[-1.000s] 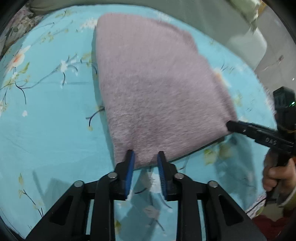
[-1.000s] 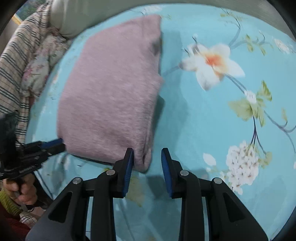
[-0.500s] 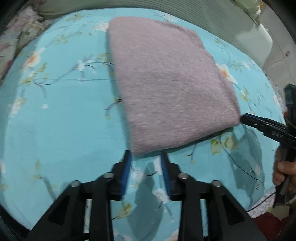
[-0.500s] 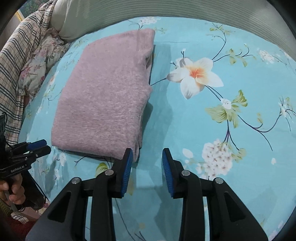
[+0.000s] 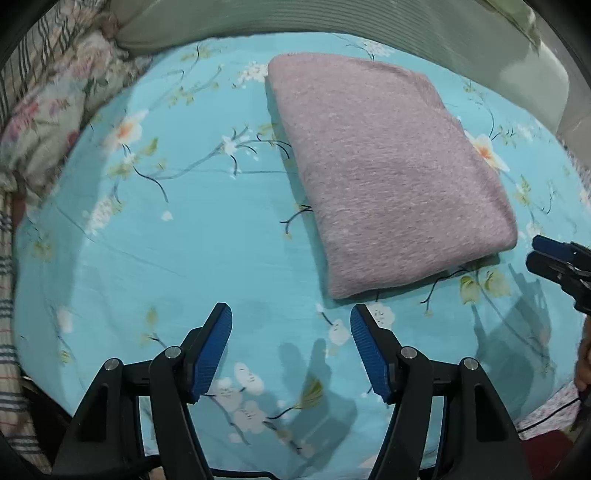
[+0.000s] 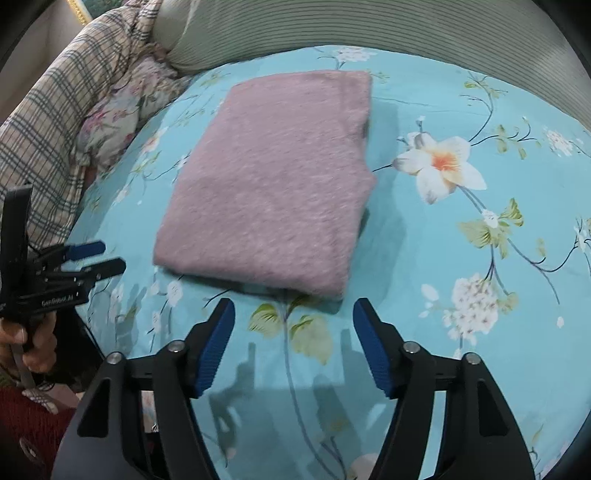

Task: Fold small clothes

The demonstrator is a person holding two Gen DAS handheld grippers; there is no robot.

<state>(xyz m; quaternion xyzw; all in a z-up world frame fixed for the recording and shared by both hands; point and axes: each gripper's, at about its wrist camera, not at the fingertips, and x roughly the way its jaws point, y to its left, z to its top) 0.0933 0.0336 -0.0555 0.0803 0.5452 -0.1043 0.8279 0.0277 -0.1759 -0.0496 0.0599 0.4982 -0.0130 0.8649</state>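
Note:
A fuzzy mauve garment lies folded into a flat rectangle on the turquoise floral sheet; it also shows in the right wrist view. My left gripper is open and empty, hovering just short of the garment's near left corner. My right gripper is open and empty, just short of the garment's near right corner. Each gripper appears at the edge of the other's view: the right gripper and the left gripper.
A green ribbed cushion runs along the far edge of the sheet. A floral pillow and plaid cloth lie to the left. The bed's near edge is just below the grippers.
Both grippers have let go of the garment's near edge, opened wide and pulled back toward me. The garment now lies flat and still.

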